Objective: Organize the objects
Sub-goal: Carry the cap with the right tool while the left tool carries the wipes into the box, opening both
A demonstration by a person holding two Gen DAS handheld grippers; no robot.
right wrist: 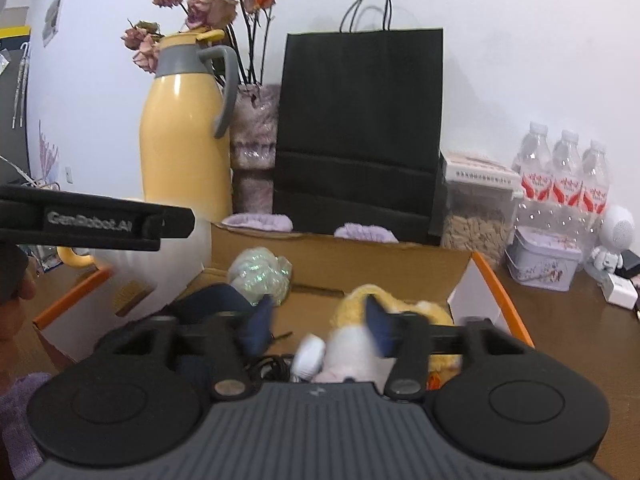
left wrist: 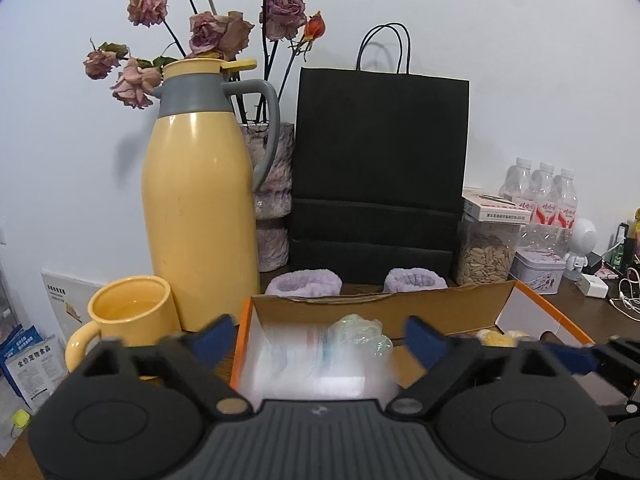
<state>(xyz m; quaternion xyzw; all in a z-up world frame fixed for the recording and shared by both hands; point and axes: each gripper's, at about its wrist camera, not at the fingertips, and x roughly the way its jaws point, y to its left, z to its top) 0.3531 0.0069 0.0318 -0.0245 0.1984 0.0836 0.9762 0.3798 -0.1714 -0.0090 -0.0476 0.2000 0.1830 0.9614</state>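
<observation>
An open cardboard box (left wrist: 376,304) with orange edges stands on the brown table. My left gripper (left wrist: 320,338) hangs open over its left half, above a blurred white packet (left wrist: 288,360) and a crumpled iridescent wrap (left wrist: 360,336); nothing is gripped. My right gripper (right wrist: 320,326) is open over the box's right half, above a yellow and white plush toy (right wrist: 352,344) that lies loose under its fingers. The iridescent wrap (right wrist: 260,272) lies further back in the box (right wrist: 340,256). A finger of the left gripper (right wrist: 172,222) reaches in from the left.
Behind the box lie two purple fluffy bands (left wrist: 304,284) and stand a yellow thermos (left wrist: 196,200), a yellow mug (left wrist: 128,312), a vase of dried roses (left wrist: 272,200) and a black paper bag (left wrist: 380,160). A seed jar (left wrist: 484,256), water bottles (left wrist: 540,192) and a tin (left wrist: 538,270) crowd the right.
</observation>
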